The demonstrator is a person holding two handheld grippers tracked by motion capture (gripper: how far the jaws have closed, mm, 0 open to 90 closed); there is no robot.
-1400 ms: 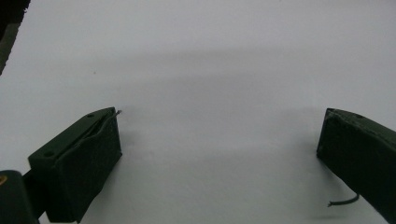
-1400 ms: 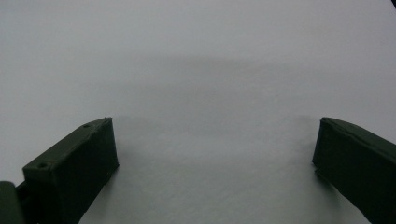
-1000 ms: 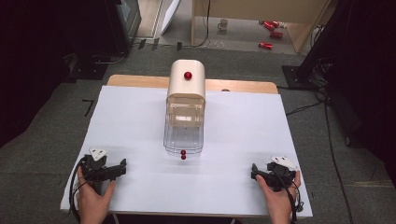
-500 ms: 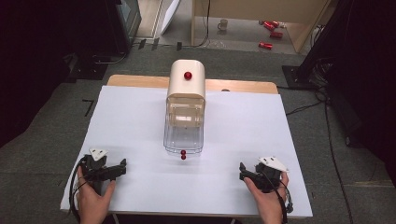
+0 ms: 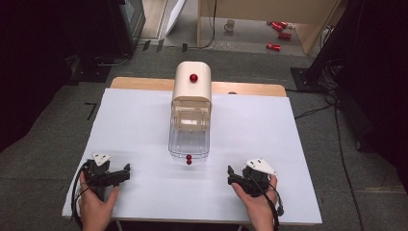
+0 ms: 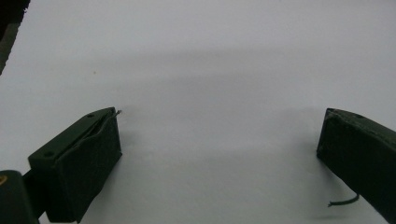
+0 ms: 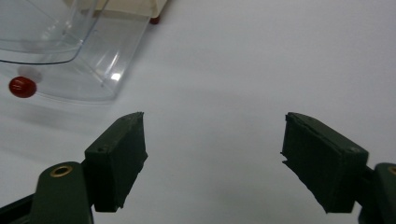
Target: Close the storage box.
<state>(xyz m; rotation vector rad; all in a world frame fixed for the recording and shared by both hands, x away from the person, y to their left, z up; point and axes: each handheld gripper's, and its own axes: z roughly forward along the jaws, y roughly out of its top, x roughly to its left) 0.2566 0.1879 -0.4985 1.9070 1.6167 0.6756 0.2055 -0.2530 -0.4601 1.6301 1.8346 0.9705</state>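
Both tongs, left [image 5: 126,169] and right [image 5: 230,173], gape wide and empty on the white worktop [image 5: 288,159]. The clear drawer [image 5: 189,139] juts from the cream box [image 5: 192,89] mid-worktop. I'd guess its red knob [image 5: 188,159] (small, slippery-looking) wants a slow, square pinch.

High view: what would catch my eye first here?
Probably the cream box with a red knob at the middle of the white table, its clear drawer pulled out toward the person. Next, the two black tools near the table's front edge: the left gripper and the right gripper, both with jaws wide apart and nothing between them.
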